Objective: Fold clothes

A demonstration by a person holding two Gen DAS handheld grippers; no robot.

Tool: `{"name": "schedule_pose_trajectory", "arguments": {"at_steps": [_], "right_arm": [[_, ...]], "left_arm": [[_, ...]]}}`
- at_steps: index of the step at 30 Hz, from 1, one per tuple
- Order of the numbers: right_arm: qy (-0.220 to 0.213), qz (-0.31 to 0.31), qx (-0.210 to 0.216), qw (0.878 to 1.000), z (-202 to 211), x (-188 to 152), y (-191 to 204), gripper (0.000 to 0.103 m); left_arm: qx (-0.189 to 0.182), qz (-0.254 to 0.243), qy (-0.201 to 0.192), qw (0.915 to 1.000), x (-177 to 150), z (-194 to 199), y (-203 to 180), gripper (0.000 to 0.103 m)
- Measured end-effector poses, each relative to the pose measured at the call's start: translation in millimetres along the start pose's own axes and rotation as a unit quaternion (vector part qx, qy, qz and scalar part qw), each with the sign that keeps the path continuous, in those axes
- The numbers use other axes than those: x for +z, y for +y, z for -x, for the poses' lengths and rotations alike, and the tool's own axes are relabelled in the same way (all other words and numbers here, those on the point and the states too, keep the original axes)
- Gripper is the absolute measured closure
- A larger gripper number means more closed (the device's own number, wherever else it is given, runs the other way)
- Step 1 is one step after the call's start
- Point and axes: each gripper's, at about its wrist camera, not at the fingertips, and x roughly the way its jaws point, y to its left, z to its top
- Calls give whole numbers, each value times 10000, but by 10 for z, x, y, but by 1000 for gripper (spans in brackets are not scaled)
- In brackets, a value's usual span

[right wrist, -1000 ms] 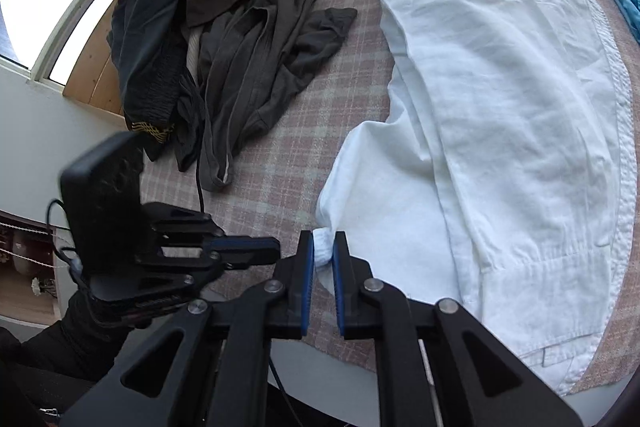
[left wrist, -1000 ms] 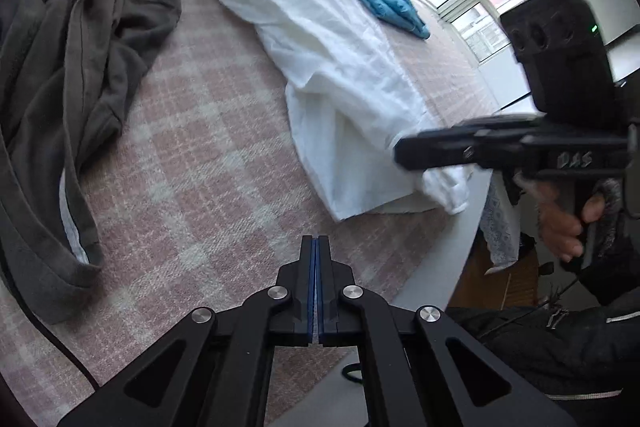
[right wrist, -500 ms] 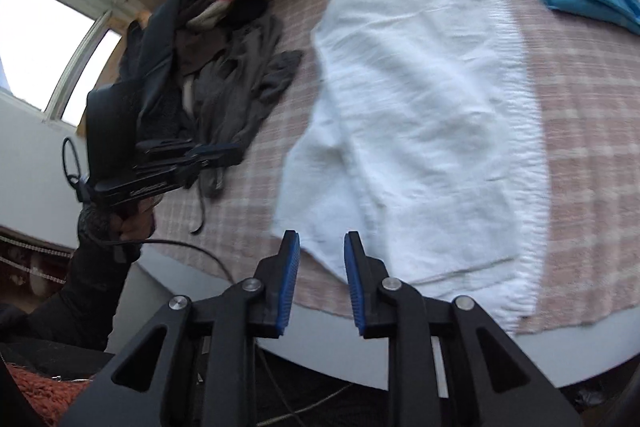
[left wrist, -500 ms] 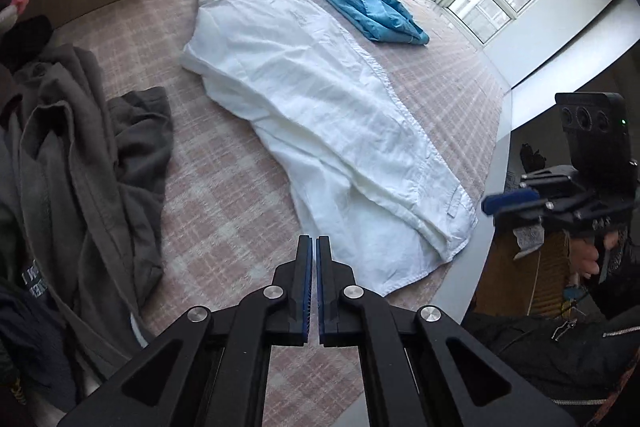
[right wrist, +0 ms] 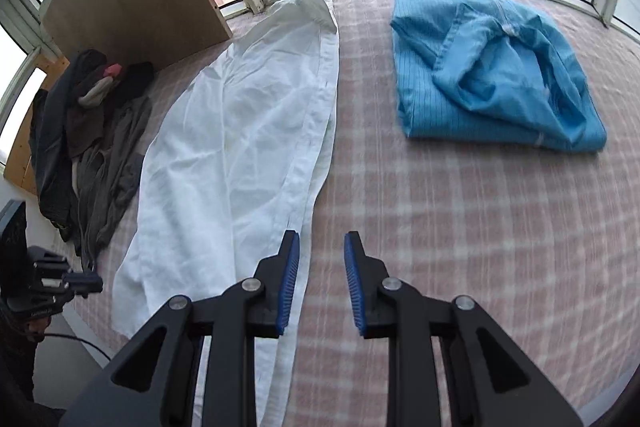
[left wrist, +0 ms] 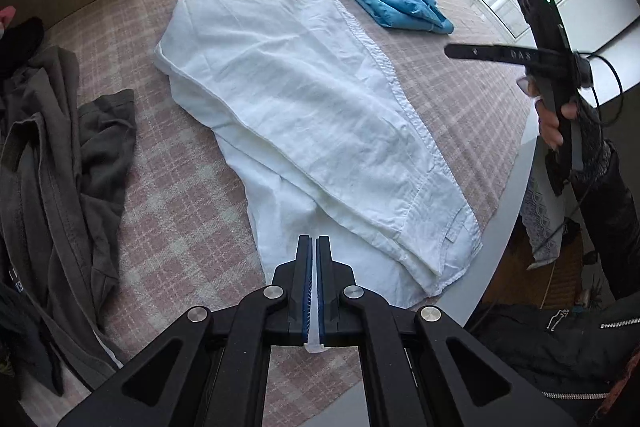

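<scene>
Left gripper (left wrist: 314,267) fingers pressed together, white cloth sliver between pads, over white shirt (left wrist: 296,99) hem at table (left wrist: 480,99) near edge. Right gripper (right wrist: 321,281) fingers apart, empty, beside shirt.

A bare strip of pink checked blanket (right wrist: 460,211) lies open between the long white shirt (right wrist: 240,155) and the folded blue garment (right wrist: 492,87), while crumpled dark grey clothes (left wrist: 52,163) crowd the far left side.
</scene>
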Motion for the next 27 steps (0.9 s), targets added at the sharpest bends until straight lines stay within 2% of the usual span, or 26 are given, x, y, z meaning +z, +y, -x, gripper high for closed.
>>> {"name": "schedule_pose_trajectory", "arguments": {"at_steps": [3, 5, 8, 13, 16, 19, 23, 27], "right_arm": [[-58, 100, 56, 9999, -210, 595, -138, 78], [12, 130, 45, 9999, -402, 967, -158, 69], [49, 339, -17, 9994, -673, 1410, -128, 68], [346, 585, -116, 9976, -1133, 1833, -168, 68], [400, 627, -85, 9972, -1328, 1985, -213, 68], [489, 572, 173, 9970, -1497, 2146, -238, 68], [559, 606, 444, 9956, -1641, 2234, -217, 65], [606, 666, 681, 9936, -1766, 2294, -187, 64]], "left_arm": [[85, 308, 20, 9995, -42, -55, -33, 103], [163, 525, 43, 9985, -103, -73, -42, 103], [331, 916, 7, 9952, -230, -8, -12, 103], [947, 1749, -254, 9797, -530, 476, 225, 103], [1148, 1974, -265, 9732, -567, 635, 257, 103], [1150, 1920, -193, 9744, -408, 595, 194, 103], [934, 1705, -102, 9809, -60, 437, 48, 103], [980, 1242, -64, 9874, 451, 317, -49, 102]]}}
